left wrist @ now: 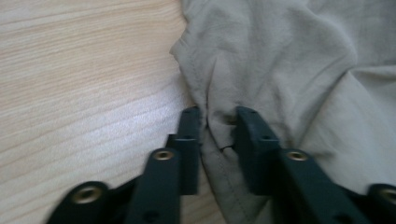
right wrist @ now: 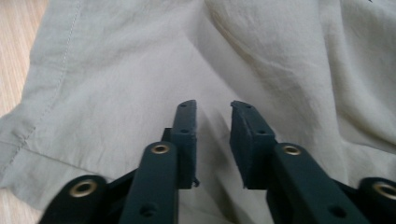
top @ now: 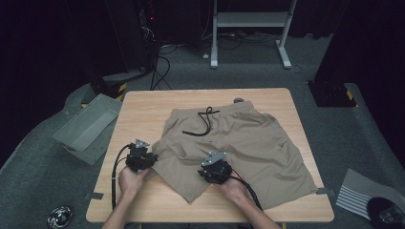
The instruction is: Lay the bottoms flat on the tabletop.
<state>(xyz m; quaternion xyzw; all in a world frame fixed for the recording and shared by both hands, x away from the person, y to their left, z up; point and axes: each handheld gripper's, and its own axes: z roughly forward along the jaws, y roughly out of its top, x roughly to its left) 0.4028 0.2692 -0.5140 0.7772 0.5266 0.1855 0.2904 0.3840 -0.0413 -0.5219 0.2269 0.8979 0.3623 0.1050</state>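
**Desk:** What's on the square, pale wooden table (top: 143, 107)?

**Photographer:** A pair of khaki fabric shorts (top: 248, 138) lies spread flat across its middle, waistband at the far side with a black drawstring (top: 203, 123) looped on top, both leg hems toward the person. An open grey plastic bin (top: 88, 126) sits on the carpet off the table's left edge.

**Desk:** And the hands?

**Photographer:** The left gripper (top: 140, 157) is at the outer edge of the left leg; the right gripper (top: 216, 168) rests on the cloth near the crotch seam.

**Desk:** Are they gripping?

**Photographer:** In the left gripper view a ridge of fabric is bunched between the two black jaws and they pinch it (left wrist: 219, 126). In the right gripper view the jaws stand apart over smooth cloth (right wrist: 212, 121), nothing gathered between them, so that one looks released.

**Desk:** Which step, then?

**Photographer:** By my reading, the start of a fold: taking hold of the left leg. Next the right gripper needs to close on a proper pinch of cloth before both lift together; otherwise the leg would likely drag unevenly.
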